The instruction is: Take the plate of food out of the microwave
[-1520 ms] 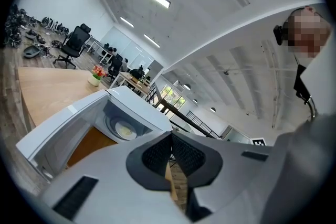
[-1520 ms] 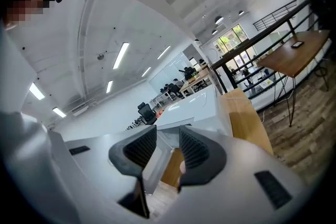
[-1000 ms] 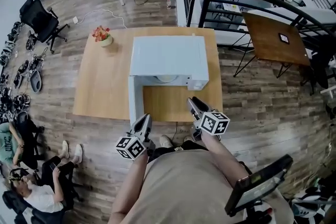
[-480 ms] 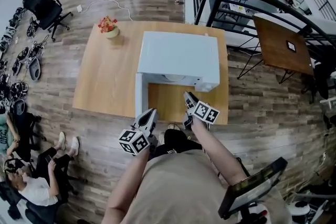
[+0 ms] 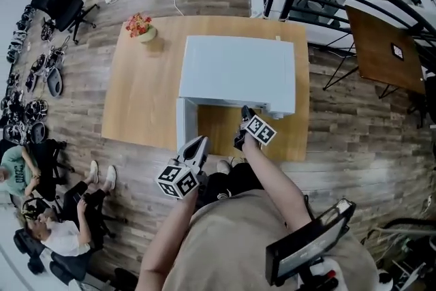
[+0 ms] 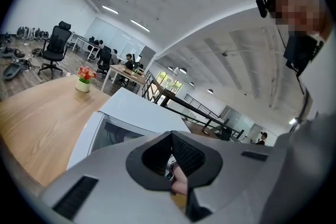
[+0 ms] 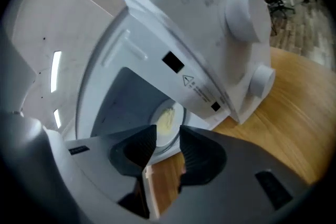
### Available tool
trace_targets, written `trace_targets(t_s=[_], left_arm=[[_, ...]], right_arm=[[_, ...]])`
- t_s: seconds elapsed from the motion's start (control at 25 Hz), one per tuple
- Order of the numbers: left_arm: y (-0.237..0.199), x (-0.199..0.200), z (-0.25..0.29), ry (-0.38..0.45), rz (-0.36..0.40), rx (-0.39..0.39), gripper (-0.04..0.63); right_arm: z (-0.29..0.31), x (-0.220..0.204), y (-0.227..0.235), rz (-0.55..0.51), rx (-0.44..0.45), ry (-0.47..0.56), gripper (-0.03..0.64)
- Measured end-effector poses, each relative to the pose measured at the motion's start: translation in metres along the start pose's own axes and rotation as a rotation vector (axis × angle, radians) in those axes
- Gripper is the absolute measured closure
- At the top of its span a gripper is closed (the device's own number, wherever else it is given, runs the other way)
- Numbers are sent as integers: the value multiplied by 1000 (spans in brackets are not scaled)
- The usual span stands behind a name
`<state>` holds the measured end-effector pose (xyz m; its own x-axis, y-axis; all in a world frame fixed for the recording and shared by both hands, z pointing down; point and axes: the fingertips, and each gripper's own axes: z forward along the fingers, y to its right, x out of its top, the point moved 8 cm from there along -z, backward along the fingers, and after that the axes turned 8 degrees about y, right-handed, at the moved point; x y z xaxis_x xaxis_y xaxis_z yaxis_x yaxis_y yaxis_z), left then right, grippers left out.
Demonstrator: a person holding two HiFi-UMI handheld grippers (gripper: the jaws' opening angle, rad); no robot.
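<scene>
The microwave [image 5: 237, 71] on the right half of the tabletop [image 5: 136, 99] has its door [image 5: 182, 126] open, but the plate of food [image 7: 167, 122] sits inside untouched, the right gripper [image 7: 168, 134] facing it, fingers apart and empty, the left gripper [image 6: 170, 136] fingers together by the front edge, so grasping and withdrawal remain

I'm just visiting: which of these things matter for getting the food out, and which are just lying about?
In the job: microwave, its open door, plate of food inside, right hand-held gripper.
Just lying about: flower pot, office chair, brown side table.
</scene>
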<state>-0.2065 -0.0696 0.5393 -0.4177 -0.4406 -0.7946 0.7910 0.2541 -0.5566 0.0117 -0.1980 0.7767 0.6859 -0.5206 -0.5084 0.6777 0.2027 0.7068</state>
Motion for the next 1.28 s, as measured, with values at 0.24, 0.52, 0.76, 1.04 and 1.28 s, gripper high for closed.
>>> trace_targets(t_s=[0.24, 0.52, 0.76, 1.04, 1.28], left_arm=[[-8, 1, 17, 1, -11, 72, 591], [-17, 1, 14, -22, -11, 85, 591], [-24, 11, 5, -25, -3, 88, 591], [-30, 8, -2, -53, -1, 96, 591], [-36, 12, -5, -44, 12, 102, 591]], right_arm=[[45, -13, 9, 20, -66, 33, 474], [69, -24, 8, -43, -96, 15, 456], [84, -29, 10, -75, -141, 13, 456], [89, -31, 7, -135, -132, -4, 487], [79, -31, 18, 29, -110, 2, 542]])
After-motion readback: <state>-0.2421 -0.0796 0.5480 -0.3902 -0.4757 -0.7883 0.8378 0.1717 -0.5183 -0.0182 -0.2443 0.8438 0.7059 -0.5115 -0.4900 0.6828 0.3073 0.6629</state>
